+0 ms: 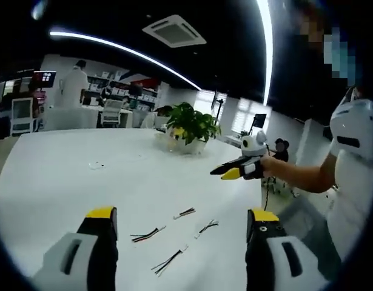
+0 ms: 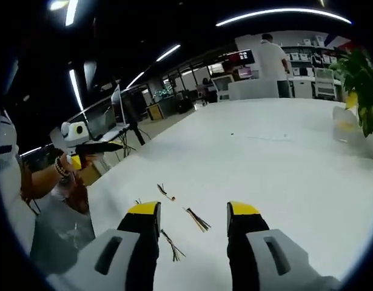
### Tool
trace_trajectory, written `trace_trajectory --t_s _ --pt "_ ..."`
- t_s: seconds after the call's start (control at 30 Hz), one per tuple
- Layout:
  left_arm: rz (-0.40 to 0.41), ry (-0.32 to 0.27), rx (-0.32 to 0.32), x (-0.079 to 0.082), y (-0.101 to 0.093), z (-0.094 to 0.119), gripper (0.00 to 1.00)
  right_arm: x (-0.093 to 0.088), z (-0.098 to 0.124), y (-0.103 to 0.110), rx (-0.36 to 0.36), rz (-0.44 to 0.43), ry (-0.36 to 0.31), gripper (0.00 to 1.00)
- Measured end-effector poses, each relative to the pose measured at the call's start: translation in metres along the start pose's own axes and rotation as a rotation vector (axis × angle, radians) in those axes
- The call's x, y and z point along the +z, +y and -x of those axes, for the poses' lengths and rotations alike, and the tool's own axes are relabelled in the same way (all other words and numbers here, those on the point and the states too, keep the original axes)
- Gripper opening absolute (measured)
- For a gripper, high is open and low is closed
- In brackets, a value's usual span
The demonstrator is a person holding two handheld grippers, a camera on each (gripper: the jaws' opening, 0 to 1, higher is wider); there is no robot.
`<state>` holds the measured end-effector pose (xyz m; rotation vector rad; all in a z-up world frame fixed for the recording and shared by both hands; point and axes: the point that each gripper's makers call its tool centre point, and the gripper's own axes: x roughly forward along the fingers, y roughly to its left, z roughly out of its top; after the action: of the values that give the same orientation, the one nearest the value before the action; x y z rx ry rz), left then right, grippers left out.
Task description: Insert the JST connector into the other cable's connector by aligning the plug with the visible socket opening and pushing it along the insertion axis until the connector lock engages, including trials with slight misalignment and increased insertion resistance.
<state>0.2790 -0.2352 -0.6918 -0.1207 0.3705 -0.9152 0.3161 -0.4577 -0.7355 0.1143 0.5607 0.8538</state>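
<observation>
- Looking through the left gripper view, I see my left gripper (image 1: pixel 181 225) with its two yellow-tipped jaws spread wide apart and nothing between them, hovering above a white table (image 1: pixel 65 176).
- Four short cables lie on the table ahead of the jaws: a red-and-black one (image 1: pixel 147 234) near the left jaw, a dark one (image 1: pixel 169 260) lowest, one (image 1: pixel 207 227) near the right jaw, and one (image 1: pixel 185 213) just beyond. I cannot make out their connectors at this size.
- My right gripper (image 1: pixel 235 170) comes in from the right, held in a hand (image 1: pixel 270 165), off the table's edge; its jaws look close together, but I cannot tell for sure.
- A potted plant (image 1: pixel 189 125) stands further back on the table. Behind it is an office with desks, a person in white (image 1: pixel 73 85), long ceiling light strips and a ceiling vent (image 1: pixel 174 30). I can read no writing.
- Over in the right gripper view, my right gripper (image 2: pixel 193 219) shows its jaws parted and bare above the same white table (image 2: pixel 283 157).
- Three cables show here: one (image 2: pixel 165 192) ahead of the left jaw, one (image 2: pixel 198 219) between the jaws on the table, one (image 2: pixel 172 245) by the left jaw's inner side.
- My left gripper (image 2: pixel 101 147) enters from the left, held in a hand with a bead bracelet (image 2: pixel 60 168), off the table.
- Leaves (image 2: pixel 362 79) at the right edge, a person in white (image 2: pixel 272 60) and screens at the back. No legible labels.
</observation>
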Motion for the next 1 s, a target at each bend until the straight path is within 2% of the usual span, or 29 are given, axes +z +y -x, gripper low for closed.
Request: trace_trajectory --t_s 0.1,0.17,0.23,0.3,0.4,0.43,0.5,0.57,0.63,0.7,0.77,0.9,1.0 --pt "-0.022 0.025 0.012 -0.004 0.012 -0.009 0.86 0.001 -0.009 -0.002 0.014 0.031 0.003 0.36" --pt "-0.043 0.020 0.024 -0.003 0.020 -0.014 0.85 0.001 -0.015 -0.003 0.031 0.037 0.007 0.32" --pt "-0.053 0.005 0.013 -0.001 0.024 -0.020 0.85 0.000 -0.020 -0.002 0.053 0.058 0.011 0.33" --pt "-0.066 -0.022 -0.021 0.003 0.022 -0.024 0.82 -0.002 -0.026 -0.001 0.077 0.101 0.029 0.33" --pt "-0.099 -0.024 -0.073 0.002 0.021 -0.031 0.77 -0.006 -0.034 0.004 0.131 0.180 0.048 0.30" --pt "-0.095 -0.025 -0.087 0.002 0.020 -0.032 0.75 -0.007 -0.036 0.005 0.141 0.194 0.054 0.29" --pt "-0.046 -0.046 -0.153 0.002 0.016 -0.036 0.70 -0.015 -0.040 0.008 0.170 0.220 0.089 0.27" --pt "-0.074 -0.044 -0.165 0.000 0.018 -0.042 0.66 -0.022 -0.046 0.008 0.179 0.243 0.119 0.27" --pt "-0.130 -0.027 -0.172 -0.006 0.021 -0.048 0.61 -0.028 -0.052 0.008 0.188 0.252 0.139 0.26" --pt "-0.147 0.019 -0.177 -0.016 0.024 -0.056 0.56 -0.033 -0.059 0.008 0.196 0.273 0.157 0.25" --pt "-0.157 0.061 -0.169 -0.028 0.028 -0.063 0.55 -0.036 -0.064 0.010 0.206 0.295 0.164 0.24" --pt "-0.162 0.088 -0.188 -0.041 0.029 -0.076 0.53 -0.039 -0.073 0.017 0.245 0.321 0.164 0.20" --pt "-0.190 0.097 -0.199 -0.047 0.028 -0.082 0.46 -0.040 -0.079 0.019 0.262 0.328 0.165 0.19"
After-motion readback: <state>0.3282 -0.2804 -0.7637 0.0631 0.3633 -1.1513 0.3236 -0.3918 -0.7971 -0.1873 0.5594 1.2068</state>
